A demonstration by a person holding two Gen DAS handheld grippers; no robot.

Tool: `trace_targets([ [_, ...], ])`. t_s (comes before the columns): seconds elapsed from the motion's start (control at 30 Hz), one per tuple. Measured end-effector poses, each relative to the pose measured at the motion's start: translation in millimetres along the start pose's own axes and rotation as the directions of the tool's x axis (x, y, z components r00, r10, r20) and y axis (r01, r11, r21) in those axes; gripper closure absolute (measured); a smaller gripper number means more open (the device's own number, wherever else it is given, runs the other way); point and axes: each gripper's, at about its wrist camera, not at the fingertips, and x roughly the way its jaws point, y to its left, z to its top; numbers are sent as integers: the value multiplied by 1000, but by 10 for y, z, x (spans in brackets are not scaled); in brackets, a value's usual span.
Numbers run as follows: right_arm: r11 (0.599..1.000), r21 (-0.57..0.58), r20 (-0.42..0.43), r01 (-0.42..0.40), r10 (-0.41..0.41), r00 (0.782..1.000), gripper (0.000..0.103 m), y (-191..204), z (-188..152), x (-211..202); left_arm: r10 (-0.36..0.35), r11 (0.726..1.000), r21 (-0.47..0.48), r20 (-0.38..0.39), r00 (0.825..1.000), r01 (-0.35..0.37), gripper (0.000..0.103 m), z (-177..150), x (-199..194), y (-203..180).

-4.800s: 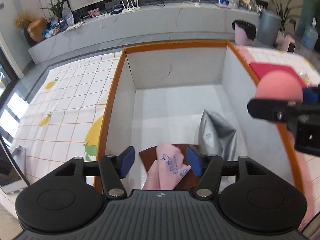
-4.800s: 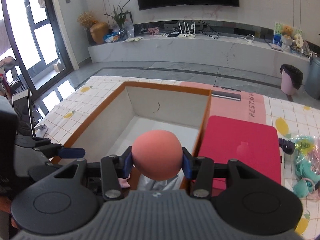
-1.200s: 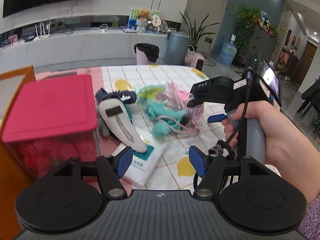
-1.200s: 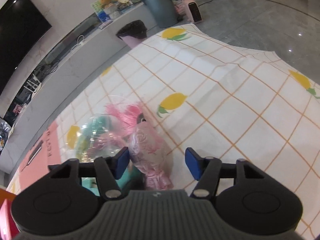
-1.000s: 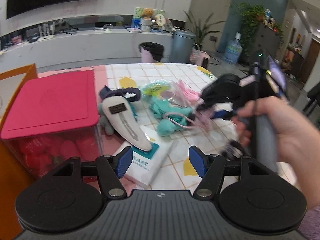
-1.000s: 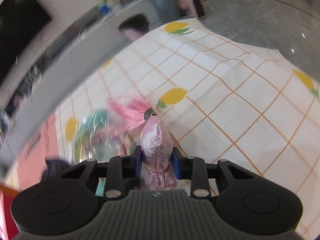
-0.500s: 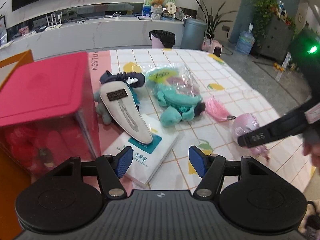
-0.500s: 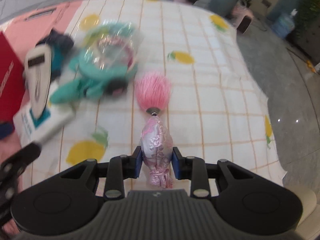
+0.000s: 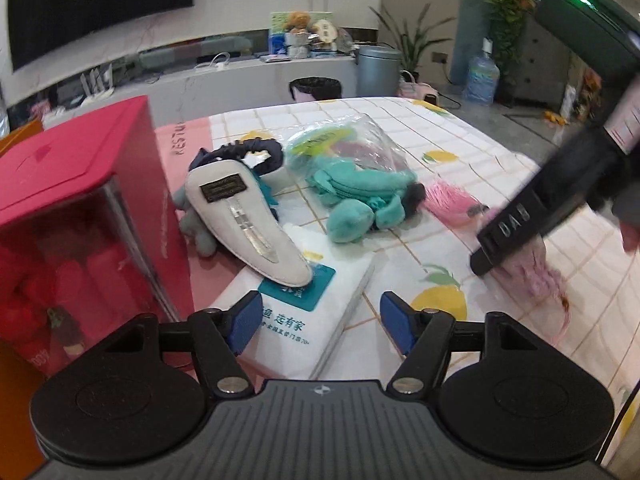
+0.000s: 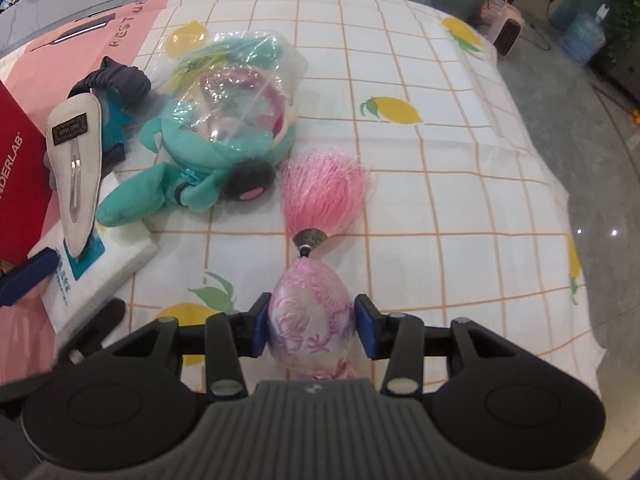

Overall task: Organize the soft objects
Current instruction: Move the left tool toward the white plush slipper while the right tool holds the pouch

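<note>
My right gripper [image 10: 314,330] is shut on a pink embroidered sachet [image 10: 312,316] whose pink tassel [image 10: 324,196] trails forward over the tablecloth. In the left wrist view the sachet [image 9: 532,272] sits under the right gripper's black body [image 9: 560,200]. My left gripper [image 9: 320,320] is open and empty above a white tissue pack [image 9: 304,312]. A teal plush toy [image 10: 188,184] in a clear bag, a white fabric pouch [image 9: 244,220] and a dark scrunchie [image 9: 248,152] lie beside the pack.
A red-lidded clear box [image 9: 68,208] stands at the left, with an orange box edge [image 9: 16,400] beyond it. The lemon-print tablecloth [image 10: 440,160] drops off at the right edge toward the floor.
My right gripper dropped the peach ball, moved to the sachet and shut on it. It has since pulled the sachet back from the pile. My left gripper left the box and stays open.
</note>
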Motion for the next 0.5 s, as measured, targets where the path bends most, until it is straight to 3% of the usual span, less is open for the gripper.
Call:
trace_targets([
  [0.13,1000,29,7,-9,9,1000,56,-30,28,23,34,995,89,11,999,-35,16,-59,30,-126],
  [0.23,1000,23,8,-1,1,1000,56,-14,26,26,68,993,99,15,998,-70,15,-76,48,-203],
  [0.4,1000,10,6,4,-4,1000,56,4,15,17,82,995,-49,9,997,-81,15,5,31,-157],
  [0.5,1000,20,6,8,-8,1000,56,-7,18,8,136,981,-136,-21,990,-138,21,97,28,-179],
])
